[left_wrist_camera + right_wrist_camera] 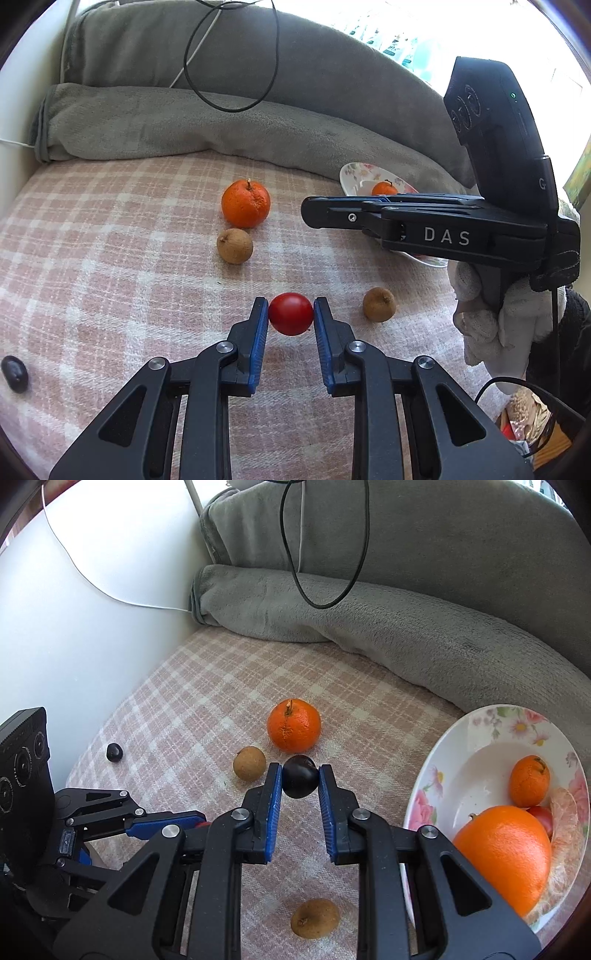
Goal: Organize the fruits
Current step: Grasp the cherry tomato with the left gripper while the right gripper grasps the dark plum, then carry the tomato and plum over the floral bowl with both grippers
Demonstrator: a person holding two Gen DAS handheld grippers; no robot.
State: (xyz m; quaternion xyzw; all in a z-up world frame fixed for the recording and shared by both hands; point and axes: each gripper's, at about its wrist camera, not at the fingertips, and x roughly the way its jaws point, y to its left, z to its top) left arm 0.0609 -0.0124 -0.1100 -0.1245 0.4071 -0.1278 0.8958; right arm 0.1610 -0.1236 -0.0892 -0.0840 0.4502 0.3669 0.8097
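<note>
Both grippers are carrying fruit, with the floral plate [436,771] as the landmark. The right gripper [300,781] is clamping a dark plum-like fruit [300,781] between its blue pads, jaws narrowed to the fruit's width; the plate is lying just to its right, nearly touching the right finger linkage, so the coming drop is a short swing rightward over the rim. The left gripper [291,314] is pinching a small red tomato [291,314] the same way, and in its view the plate [354,177] is lying up and to the right, partly hidden behind the other gripper body, well apart. The right one is the nearer by far (left would have to wait or go around). The plate is already holding a big orange [506,853], a small mandarin [529,781], a peeled segment and something red. Away from the plate on the plaid blanket [207,686]: an orange [293,725], a brown longan-like fruit [249,763] just beside it, a second brown one [315,918] nearer the plate's front edge, and a dark fruit [114,752] farthest off. Both held fruits are round, no long axis to mind. Judgement: task is roughly half done.
</note>
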